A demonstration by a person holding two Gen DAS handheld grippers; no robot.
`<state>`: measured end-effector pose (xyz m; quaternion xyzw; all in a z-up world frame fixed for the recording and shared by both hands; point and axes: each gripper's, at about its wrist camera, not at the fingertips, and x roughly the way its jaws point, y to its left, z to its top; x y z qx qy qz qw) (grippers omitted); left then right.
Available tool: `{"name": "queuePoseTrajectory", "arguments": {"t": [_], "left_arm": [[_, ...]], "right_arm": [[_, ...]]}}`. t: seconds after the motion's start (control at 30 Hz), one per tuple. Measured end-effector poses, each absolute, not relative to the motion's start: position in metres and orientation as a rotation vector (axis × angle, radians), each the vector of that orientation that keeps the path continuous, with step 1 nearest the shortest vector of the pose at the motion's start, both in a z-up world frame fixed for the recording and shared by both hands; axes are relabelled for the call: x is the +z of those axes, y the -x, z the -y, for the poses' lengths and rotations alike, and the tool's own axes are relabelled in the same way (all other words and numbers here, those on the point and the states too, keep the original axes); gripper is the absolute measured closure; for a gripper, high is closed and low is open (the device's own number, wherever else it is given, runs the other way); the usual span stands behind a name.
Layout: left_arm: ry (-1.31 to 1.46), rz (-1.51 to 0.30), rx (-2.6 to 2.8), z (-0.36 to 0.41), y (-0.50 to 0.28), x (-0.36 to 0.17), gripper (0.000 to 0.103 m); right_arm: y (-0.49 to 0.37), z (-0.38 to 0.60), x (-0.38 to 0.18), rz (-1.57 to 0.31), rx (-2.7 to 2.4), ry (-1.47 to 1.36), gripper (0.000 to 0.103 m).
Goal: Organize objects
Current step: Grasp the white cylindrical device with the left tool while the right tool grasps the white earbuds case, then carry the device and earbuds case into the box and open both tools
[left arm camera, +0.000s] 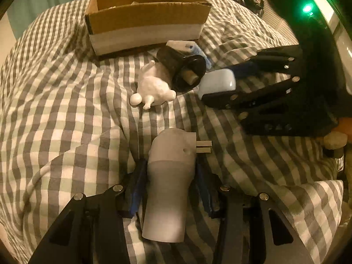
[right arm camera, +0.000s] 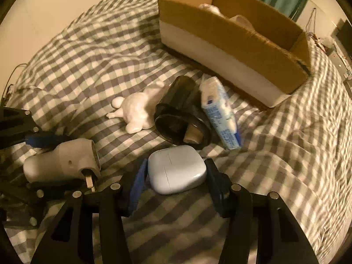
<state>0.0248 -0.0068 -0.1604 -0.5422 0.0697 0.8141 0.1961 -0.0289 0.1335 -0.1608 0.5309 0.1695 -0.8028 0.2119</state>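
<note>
Left wrist view: left gripper (left arm camera: 170,189) was clamped on a grey plastic plug adapter (left arm camera: 170,176), blue pads pressed to both its sides, two flat metal prongs sticking out to the right. It hung over the grey-and-white checked bed cover (left arm camera: 66,110). The open brown cardboard box with a white band along its lower side (left arm camera: 145,22) sat at the far end of the cover. Just in front of the box lay a blue-and-white tissue packet (left arm camera: 189,46), a black plastic cylinder lying on its side (left arm camera: 180,66) and a white ceramic rabbit figurine (left arm camera: 154,85), rabbit touching the cylinder. Right of the cylinder, the right gripper (left arm camera: 222,83) came in from the right with a pale blue rounded earbud case (left arm camera: 217,83) between its fingers.

Right wrist view: right gripper's jaws stood on either side of the earbud case (right arm camera: 176,169), which lay on the cover (right arm camera: 88,55); whether the pads pressed it I couldn't tell. Case sat well in front of the box (right arm camera: 231,44), just near the cylinder (right arm camera: 178,118). Tissue packet (right arm camera: 220,112) leaned against the cylinder, between it and the box. Rabbit (right arm camera: 136,110) lay left of the cylinder. The left gripper (right arm camera: 55,165) with the adapter (right arm camera: 63,162) was at the left edge, farthest from the box.
</note>
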Motion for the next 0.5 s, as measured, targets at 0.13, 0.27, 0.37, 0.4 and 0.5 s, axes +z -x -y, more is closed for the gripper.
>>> {"name": "queuePoseTrajectory", "arguments": {"t": [0.13,0.27,0.37,0.4,0.5], "left_arm": [[1.481,-0.203,2.314,0.006,-0.029,-0.149,0.059],[1.416,-0.183,2.350,0.009,-0.032,-0.127,0.059],[1.360,-0.172,2.393,0.011,-0.030,-0.107,0.059],[1.346,-0.169,2.407,0.013,-0.024,-0.101,0.059],[1.311,-0.160,2.441,0.018,-0.014,-0.085,0.059]], "right_arm": [[0.018,-0.145,-0.146,-0.460,-2.271,-1.445,0.050],[0.008,-0.154,-0.124,-0.436,-2.313,-1.402,0.050],[0.006,-0.157,-0.103,-0.431,-2.347,-1.352,0.050],[0.005,-0.155,-0.097,-0.431,-2.359,-1.335,0.050],[0.000,-0.162,-0.075,-0.434,-2.382,-1.286,0.050]]}}
